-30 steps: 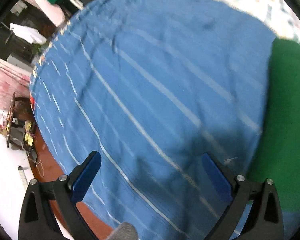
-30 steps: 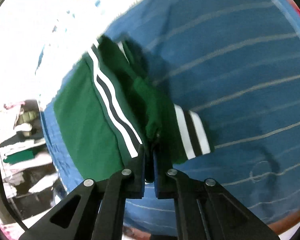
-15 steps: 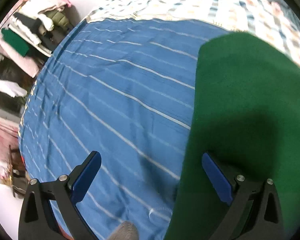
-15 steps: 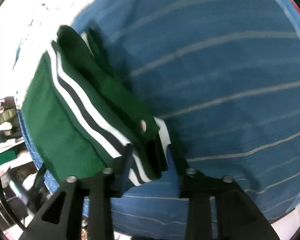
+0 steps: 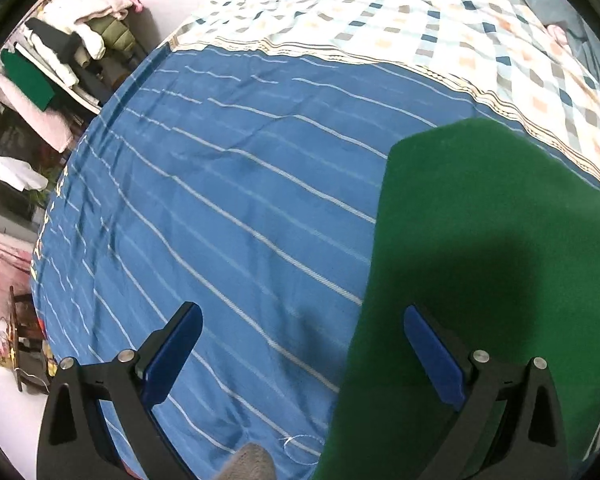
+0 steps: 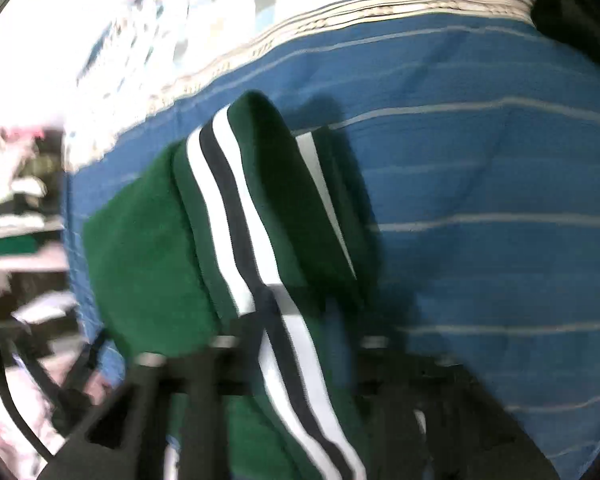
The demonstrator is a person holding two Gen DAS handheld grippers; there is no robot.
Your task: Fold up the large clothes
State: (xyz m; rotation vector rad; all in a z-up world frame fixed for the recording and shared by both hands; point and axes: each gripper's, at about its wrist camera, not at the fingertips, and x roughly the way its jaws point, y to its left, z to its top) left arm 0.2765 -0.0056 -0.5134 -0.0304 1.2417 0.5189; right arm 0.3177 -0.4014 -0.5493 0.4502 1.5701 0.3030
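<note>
A dark green garment (image 6: 148, 240) with white and navy striped bands (image 6: 228, 208) lies folded on the blue striped bedsheet (image 5: 220, 200). In the right wrist view, which is blurred, my right gripper (image 6: 296, 340) hangs low over the garment. Its jaws still show apart and are closing, with a striped band running between them. In the left wrist view the garment's plain green side (image 5: 480, 240) fills the right half. My left gripper (image 5: 302, 320) is open above the garment's left edge, one finger over the sheet and one over the green cloth, holding nothing.
A checked quilt (image 5: 420, 20) covers the far end of the bed. Shelves piled with clothes (image 5: 60, 52) stand beyond the bed's left side. A small wooden stand (image 5: 16, 344) sits on the floor at lower left. A grey object (image 5: 252, 462) pokes in at the bottom edge.
My right gripper let go of the green fold, spread its jaws and dropped closer over the striped band. My left gripper swung right, so the green cloth now lies under its right finger.
</note>
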